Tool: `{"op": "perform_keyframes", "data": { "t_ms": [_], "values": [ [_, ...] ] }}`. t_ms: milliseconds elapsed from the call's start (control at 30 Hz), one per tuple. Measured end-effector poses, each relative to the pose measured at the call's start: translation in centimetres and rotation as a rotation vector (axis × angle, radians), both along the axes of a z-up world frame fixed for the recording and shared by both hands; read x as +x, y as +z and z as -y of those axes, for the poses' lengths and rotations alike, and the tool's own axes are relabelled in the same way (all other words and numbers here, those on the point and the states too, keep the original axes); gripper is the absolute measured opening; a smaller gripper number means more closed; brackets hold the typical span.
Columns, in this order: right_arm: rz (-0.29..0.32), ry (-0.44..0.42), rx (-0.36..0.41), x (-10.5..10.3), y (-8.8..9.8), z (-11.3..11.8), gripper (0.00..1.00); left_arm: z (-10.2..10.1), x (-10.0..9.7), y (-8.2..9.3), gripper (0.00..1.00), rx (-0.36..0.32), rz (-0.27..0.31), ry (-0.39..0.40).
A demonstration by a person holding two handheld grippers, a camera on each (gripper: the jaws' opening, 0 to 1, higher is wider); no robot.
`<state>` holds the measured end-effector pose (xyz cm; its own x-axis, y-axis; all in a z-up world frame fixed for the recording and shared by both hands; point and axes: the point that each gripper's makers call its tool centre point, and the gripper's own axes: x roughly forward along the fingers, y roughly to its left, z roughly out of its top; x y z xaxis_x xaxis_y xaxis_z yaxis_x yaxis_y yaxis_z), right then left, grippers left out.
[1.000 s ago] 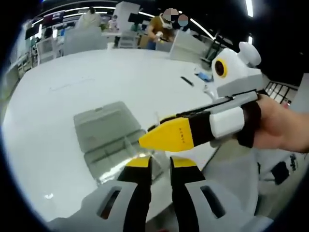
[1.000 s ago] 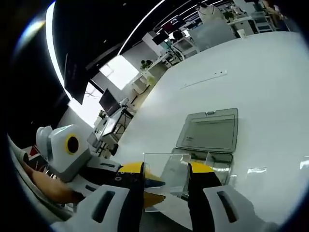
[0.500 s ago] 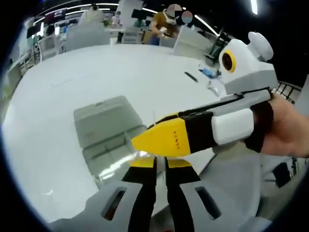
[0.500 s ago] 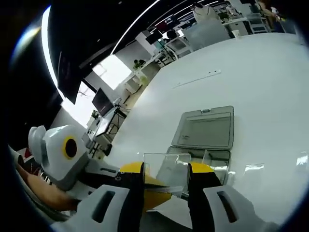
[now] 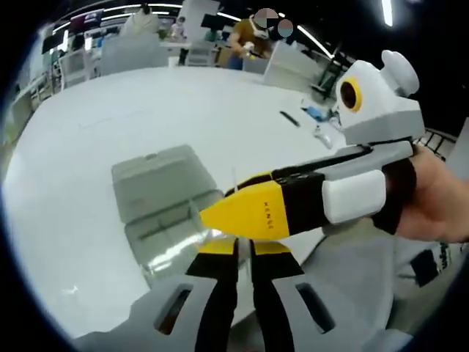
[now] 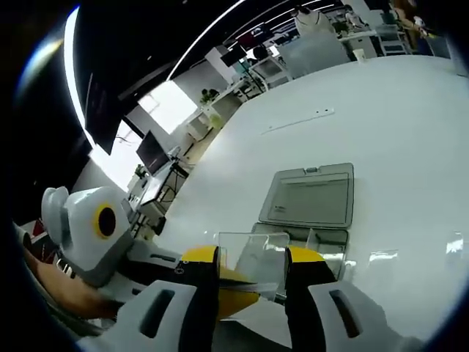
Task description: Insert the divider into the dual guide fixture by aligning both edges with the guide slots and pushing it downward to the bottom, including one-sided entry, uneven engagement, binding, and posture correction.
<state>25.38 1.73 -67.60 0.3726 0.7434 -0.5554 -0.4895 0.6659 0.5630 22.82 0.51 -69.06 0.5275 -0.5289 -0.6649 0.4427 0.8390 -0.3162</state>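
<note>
White tabletop (image 6: pixel 410 110) spreads under both grippers, and the open grey fixture (image 6: pixel 311 202) lying on it serves as the landmark. Nearest, just this side of the fixture, the right gripper (image 6: pixel 253 275) has its jaws apart around a clear divider (image 6: pixel 253 253); whether they actually press it I cannot tell. The left gripper (image 5: pixel 236 249) has drawn its jaws from a clear gap a second ago to nearly touching, seemingly pinching the divider's edge beside the right gripper (image 5: pixel 253 211), which crosses in front. So the sheet looks newly held from both sides, still above the fixture (image 5: pixel 165 209), with insertion not begun. Beyond the fixture lies bare table (image 5: pixel 110 110) with small items (image 5: pixel 300 117); farther off, desks, ceiling light strips and a person (image 5: pixel 245 40).
</note>
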Motion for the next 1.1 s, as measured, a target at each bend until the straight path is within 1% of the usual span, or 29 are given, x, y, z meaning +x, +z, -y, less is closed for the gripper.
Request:
{"op": "perform_keyframes", "data": {
  "t_ms": [167, 333, 400, 500, 633, 700, 767, 833, 1000, 1100],
  "values": [
    [0.006, -0.002, -0.005, 0.0, 0.1, 0.0, 0.30, 0.0, 0.1, 0.0, 0.04, -0.016, -0.028, 0.007],
    [0.009, -0.004, -0.005, 0.0, 0.1, 0.1, 0.30, 0.1, 0.0, -0.1, 0.03, -0.008, -0.028, -0.003],
    [0.009, -0.004, -0.007, 0.0, 0.1, 0.2, 0.30, 0.2, -0.1, -0.1, 0.03, -0.024, -0.036, 0.002],
    [0.003, -0.005, -0.008, 0.0, 0.0, 0.3, 0.31, 0.3, -0.1, -0.1, 0.03, -0.023, -0.030, -0.014],
    [-0.003, -0.001, -0.008, -0.1, 0.0, 0.3, 0.31, 0.4, -0.2, -0.1, 0.02, -0.044, -0.041, -0.026],
    [0.006, 0.014, -0.007, -0.1, 0.0, 0.2, 0.32, 0.5, -0.3, 0.0, 0.02, -0.053, -0.045, -0.037],
    [-0.002, 0.015, 0.000, -0.2, 0.0, 0.2, 0.32, 0.5, -0.4, 0.1, 0.02, -0.058, -0.051, -0.044],
    [0.011, 0.030, 0.003, -0.3, 0.1, 0.1, 0.33, 0.3, -0.4, 0.2, 0.02, -0.069, -0.058, -0.048],
    [0.025, 0.038, 0.018, -0.5, 0.4, 0.1, 0.34, -0.4, -0.4, 0.1, 0.02, -0.060, -0.063, -0.060],
    [0.032, 0.046, 0.039, -0.8, 1.0, 0.1, 0.38, -1.0, -0.4, 0.1, 0.02, -0.063, -0.070, -0.060]
  ]
}}
